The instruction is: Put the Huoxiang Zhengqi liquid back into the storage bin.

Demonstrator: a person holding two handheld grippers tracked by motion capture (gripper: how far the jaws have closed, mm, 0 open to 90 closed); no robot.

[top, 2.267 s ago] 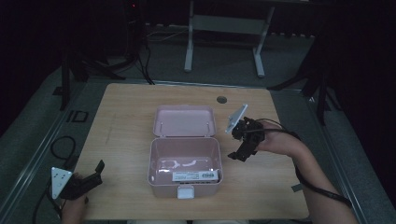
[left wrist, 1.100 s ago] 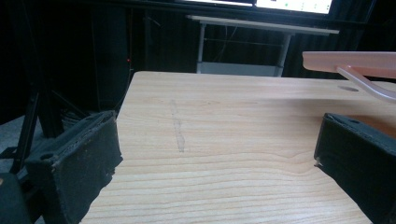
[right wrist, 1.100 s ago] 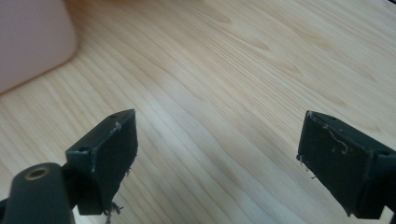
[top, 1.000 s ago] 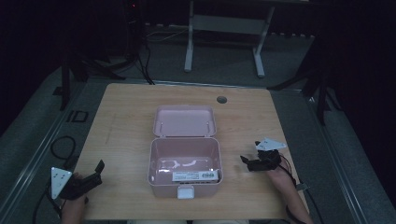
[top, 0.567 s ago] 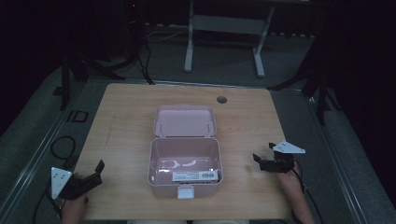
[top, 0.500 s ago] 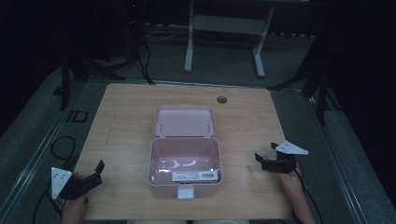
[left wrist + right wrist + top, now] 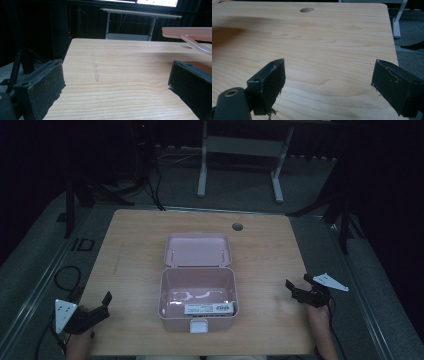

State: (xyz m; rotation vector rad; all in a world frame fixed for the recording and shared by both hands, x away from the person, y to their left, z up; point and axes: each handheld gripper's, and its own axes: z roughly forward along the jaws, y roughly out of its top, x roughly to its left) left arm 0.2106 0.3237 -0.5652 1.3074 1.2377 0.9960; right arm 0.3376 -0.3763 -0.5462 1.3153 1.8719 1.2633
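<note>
— Both pairs of jaws: how do they stand?
— Yours are spread wide, gripping nothing. Your left gripper [image 7: 104, 301] sits at the near left corner of the pale wooden table [image 7: 280, 240]; your right gripper [image 7: 295, 289] is by its right edge.
— And the box?
— You have the pink plastic box [image 7: 198, 297] midway between them, its lid [image 7: 198, 249] flung back and a white label [image 7: 209, 308] inside.

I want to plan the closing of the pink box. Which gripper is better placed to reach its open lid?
Probably the right gripper. It is open and empty beside the pink box, nearer the lid. The left gripper, also open, sits at the table's near-left corner, farther away.
</note>
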